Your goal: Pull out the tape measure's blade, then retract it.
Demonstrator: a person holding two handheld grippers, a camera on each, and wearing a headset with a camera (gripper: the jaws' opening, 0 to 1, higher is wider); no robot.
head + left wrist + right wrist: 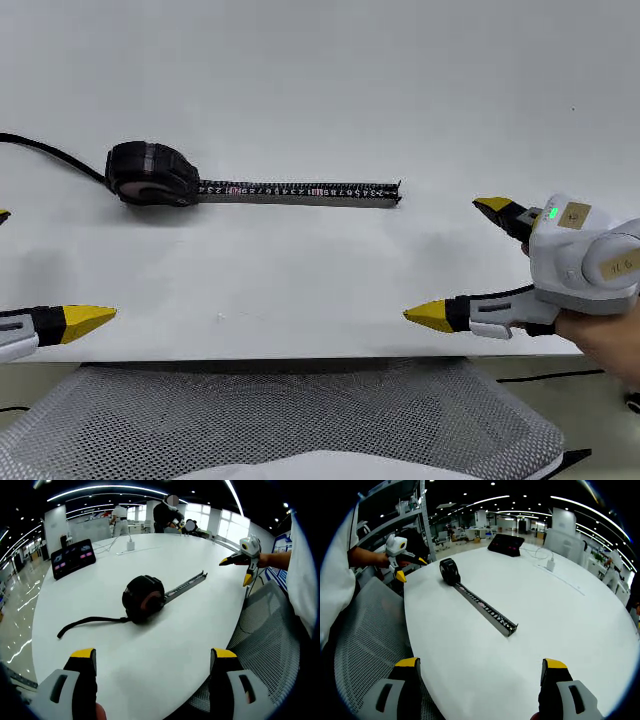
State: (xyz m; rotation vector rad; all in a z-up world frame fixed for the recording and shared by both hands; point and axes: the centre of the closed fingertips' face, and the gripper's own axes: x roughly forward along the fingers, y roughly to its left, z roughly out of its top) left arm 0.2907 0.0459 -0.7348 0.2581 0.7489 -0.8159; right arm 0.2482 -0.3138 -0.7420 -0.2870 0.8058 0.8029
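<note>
The table (300, 80) is bare from its near edge up to the tape (150, 175), leaving open room for an approach from the front. The case, the blade (300, 190) lying flat to its right and the strap (50, 152) trailing left form one low line across. The right gripper (443, 259) and left gripper (58, 264), both spread wide, have bare surface ahead. A tablet (73, 557) and charger (130, 545) stand far beyond. A mesh chair (300, 410) crowds the near edge.

Head view is looking down at the worktop (320, 80); gripper views are facing inward from left and right, sharing the tape measure (152, 175).
</note>
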